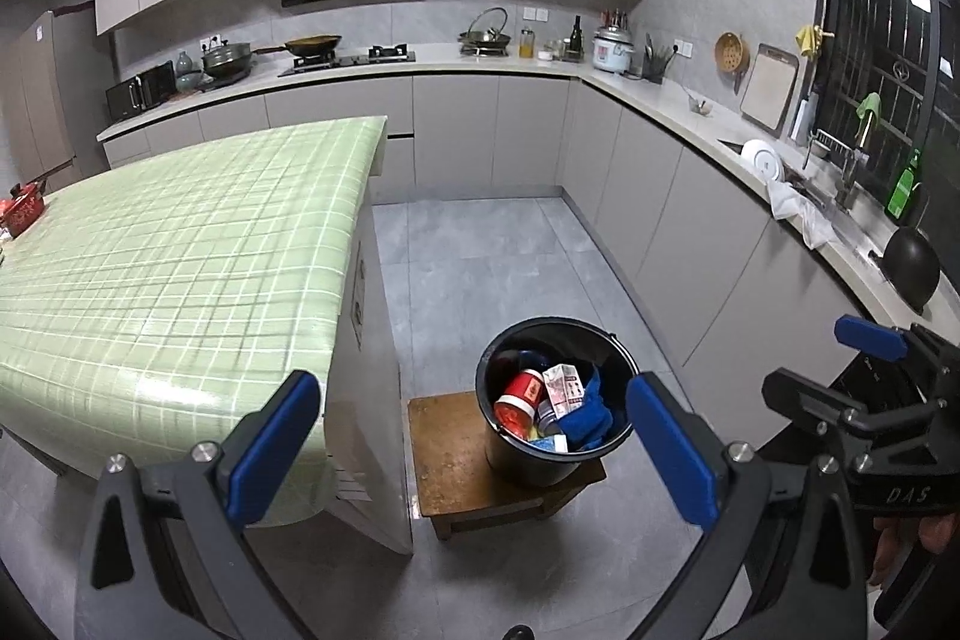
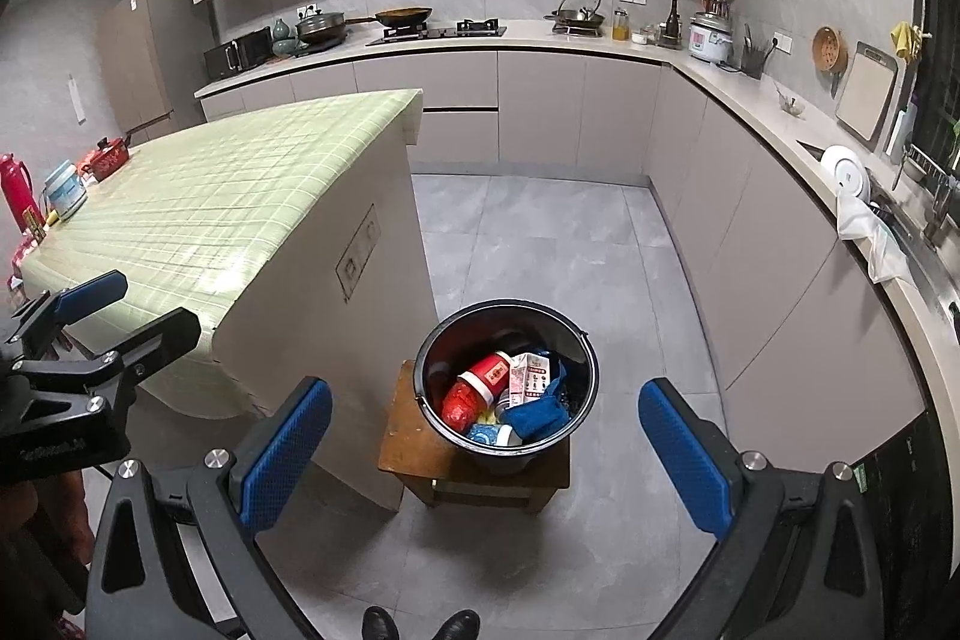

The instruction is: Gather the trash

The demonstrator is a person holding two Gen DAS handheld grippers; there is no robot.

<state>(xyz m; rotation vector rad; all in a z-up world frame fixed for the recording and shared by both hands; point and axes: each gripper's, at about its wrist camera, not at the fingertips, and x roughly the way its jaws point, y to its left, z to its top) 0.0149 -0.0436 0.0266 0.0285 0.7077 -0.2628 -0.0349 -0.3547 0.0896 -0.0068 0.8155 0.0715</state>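
Black bucket (image 1: 555, 400) upright on wooden stool (image 1: 456, 454), open top. Inside: red cup (image 1: 521, 397) tilted, white carton (image 1: 564, 387), blue cloth (image 1: 591, 415), touching.

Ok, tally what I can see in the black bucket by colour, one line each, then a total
Seen in the black bucket on the wooden stool:
Red: 1, paper cup
White: 1, drink carton
Blue: 1, cloth
Light blue and white: 1, small container
Total: 4 visible; more may lie hidden beneath.
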